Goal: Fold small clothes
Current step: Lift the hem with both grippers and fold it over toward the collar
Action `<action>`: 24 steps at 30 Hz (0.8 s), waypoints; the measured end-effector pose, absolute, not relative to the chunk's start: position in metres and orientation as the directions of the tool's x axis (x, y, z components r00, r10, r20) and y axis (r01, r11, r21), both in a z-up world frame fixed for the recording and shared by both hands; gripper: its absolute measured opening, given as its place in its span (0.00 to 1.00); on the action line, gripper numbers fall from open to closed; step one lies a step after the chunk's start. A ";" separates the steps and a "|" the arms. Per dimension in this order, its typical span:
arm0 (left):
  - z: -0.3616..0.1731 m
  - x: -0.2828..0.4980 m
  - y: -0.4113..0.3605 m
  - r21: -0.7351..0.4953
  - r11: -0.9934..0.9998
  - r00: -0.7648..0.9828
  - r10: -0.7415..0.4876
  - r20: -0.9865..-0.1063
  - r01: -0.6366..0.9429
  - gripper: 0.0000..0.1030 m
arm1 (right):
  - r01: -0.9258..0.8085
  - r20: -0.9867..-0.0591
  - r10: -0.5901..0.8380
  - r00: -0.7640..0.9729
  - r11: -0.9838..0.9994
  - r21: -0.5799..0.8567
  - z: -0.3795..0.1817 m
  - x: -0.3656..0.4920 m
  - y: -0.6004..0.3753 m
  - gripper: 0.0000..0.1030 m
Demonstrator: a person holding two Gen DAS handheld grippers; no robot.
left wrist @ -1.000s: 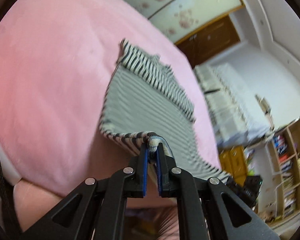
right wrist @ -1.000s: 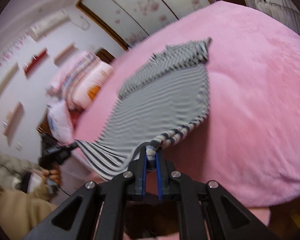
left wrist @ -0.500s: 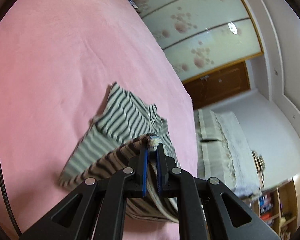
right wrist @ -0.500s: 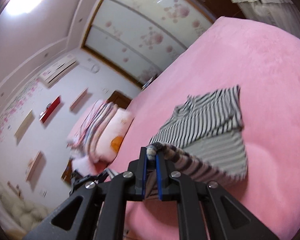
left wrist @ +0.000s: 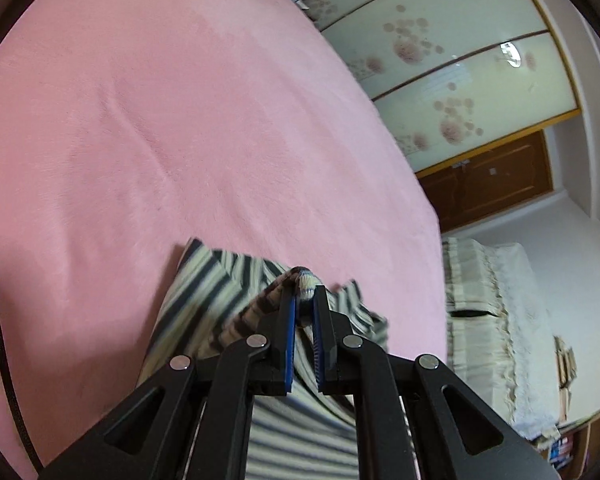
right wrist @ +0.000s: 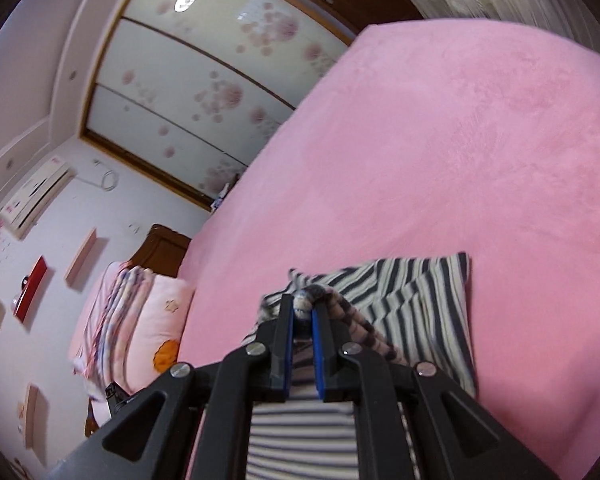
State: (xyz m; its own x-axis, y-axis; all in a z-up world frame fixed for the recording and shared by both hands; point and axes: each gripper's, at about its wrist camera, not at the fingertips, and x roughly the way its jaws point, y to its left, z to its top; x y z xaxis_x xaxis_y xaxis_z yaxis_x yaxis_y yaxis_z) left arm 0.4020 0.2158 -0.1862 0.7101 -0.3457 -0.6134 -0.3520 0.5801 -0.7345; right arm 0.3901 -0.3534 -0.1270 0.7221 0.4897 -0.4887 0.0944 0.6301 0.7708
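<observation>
With both grippers, left [left wrist: 305,300] and right [right wrist: 302,312], clamped on the striped garment's [right wrist: 420,300] hem, I'm mid-fold; next, lay it on the bed [left wrist: 180,120].

Each wrist camera peers forward and down along its own fingers, close above the pink bed [left wrist: 180,120]. Both views share the striped garment [right wrist: 416,300] and flowered wardrobe doors [left wrist: 440,52].

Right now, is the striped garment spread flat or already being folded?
Being folded. Each gripper, left and right, has jaws shut on its hem, held above the striped garment part lying on the pink bed.
</observation>
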 end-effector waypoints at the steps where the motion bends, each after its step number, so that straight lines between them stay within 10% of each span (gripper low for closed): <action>1: -0.194 0.411 0.215 -0.727 0.581 0.704 -0.339 -0.624 -0.365 0.05 | 0.109 -0.497 0.485 0.719 0.628 0.771 -0.136 0.400 -0.354 0.07; 24: -0.251 0.477 0.219 -0.713 0.543 0.725 -0.251 -0.642 -0.443 0.05 | 0.264 -0.597 0.400 0.695 0.630 0.730 -0.198 0.470 -0.358 0.07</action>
